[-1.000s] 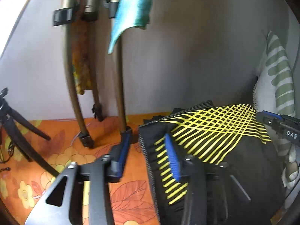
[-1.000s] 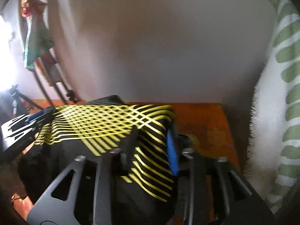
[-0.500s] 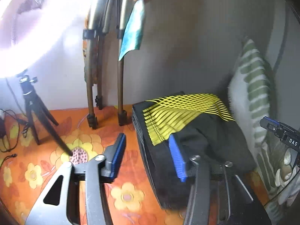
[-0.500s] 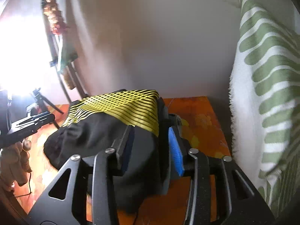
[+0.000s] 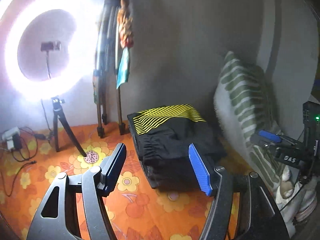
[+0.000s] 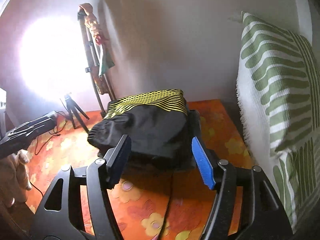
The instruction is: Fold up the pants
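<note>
Right wrist view: folded pants (image 6: 152,128) lie beyond opening, seemingly empty right tongs (image 6: 160,160).

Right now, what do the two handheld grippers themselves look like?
The left gripper and right gripper match: black metal linkage frames with triangular cutouts and silver pivot screws, each carrying two ribbed blue finger pads. In the left wrist view, the right gripper's body shows white "DAS" lettering. No sleeves or cables on them are visible.

Both grippers have let go of the folded black pants with yellow lattice print (image 5: 172,140). The left gripper (image 5: 158,164) and right gripper (image 6: 162,158) have pulled back, jaws opening, empty
</note>
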Available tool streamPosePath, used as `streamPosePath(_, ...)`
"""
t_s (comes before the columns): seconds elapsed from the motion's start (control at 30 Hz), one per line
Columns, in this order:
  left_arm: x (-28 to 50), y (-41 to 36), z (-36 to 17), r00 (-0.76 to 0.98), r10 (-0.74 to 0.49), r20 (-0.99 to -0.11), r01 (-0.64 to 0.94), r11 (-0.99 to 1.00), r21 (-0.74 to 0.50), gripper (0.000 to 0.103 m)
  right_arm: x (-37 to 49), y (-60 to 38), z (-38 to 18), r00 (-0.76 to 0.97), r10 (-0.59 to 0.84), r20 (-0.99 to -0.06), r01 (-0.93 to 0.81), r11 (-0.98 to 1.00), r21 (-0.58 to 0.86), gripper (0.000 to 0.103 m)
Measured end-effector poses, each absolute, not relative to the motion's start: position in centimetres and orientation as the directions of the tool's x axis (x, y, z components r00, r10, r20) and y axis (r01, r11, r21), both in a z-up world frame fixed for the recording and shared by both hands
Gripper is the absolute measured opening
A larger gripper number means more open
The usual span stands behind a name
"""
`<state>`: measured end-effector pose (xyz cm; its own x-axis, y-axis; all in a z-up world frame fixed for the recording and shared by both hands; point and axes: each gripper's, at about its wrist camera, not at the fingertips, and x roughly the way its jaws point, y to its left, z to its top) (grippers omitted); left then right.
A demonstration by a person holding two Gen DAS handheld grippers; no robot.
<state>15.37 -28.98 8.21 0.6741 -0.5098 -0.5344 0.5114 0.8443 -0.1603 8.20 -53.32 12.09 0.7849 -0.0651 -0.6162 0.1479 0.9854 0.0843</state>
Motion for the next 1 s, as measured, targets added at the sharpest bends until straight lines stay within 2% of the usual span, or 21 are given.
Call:
streamPosePath(0.1, 13.1, -28.3, 8.6, 0.673, -0.523, -0.524, 0.528, 0.835, -0.155, 0.068, 6.0, -51.4, 12.5, 0.798, -0.070, -0.599, 0.145, 0.986, 0.079, 0.070)
streamPosePath(0.23, 10.7, -27.7, 8.4, 0.661, -0.534, -0.527, 0.548, 0.823, -0.147, 0.069, 3.8, -49.2, 12.4, 0.814, -0.058, -0.578, 0.140, 0.985, 0.099, 0.078)
streamPosePath(0.47, 7.6, -26.9, 7.4, 0.668, -0.531, -0.521, 0.551, 0.824, -0.133, 0.073, 1.3, -45.4, 11.4, 0.810, -0.053, -0.584, 0.136, 0.986, 0.099, 0.079)
streamPosePath(0.6, 6.5, -26.4, 6.8, 0.670, -0.530, -0.519, 0.552, 0.824, -0.129, 0.077, 0.3, -44.0, 11.0, 0.817, -0.084, -0.571, 0.162, 0.983, 0.088, 0.086)
streamPosePath(0.8, 6.3, -24.8, 5.4, 0.675, -0.513, -0.530, 0.513, 0.843, -0.162, 0.079, -0.5, -42.9, 9.5, 0.803, -0.133, -0.581, 0.213, 0.974, 0.072, 0.088)
streamPosePath(0.93, 6.1, -24.4, 4.5, 0.686, -0.487, -0.541, 0.497, 0.856, -0.140, 0.079, -1.2, -42.9, 8.5, 0.803, -0.182, -0.567, 0.257, 0.965, 0.054, 0.098)
streamPosePath(1.0, 6.0, -24.3, 4.1, 0.690, -0.472, -0.549, 0.491, 0.862, -0.124, 0.079, -1.2, -43.1, 7.8, 0.800, -0.190, -0.569, 0.277, 0.958, 0.069, 0.099)
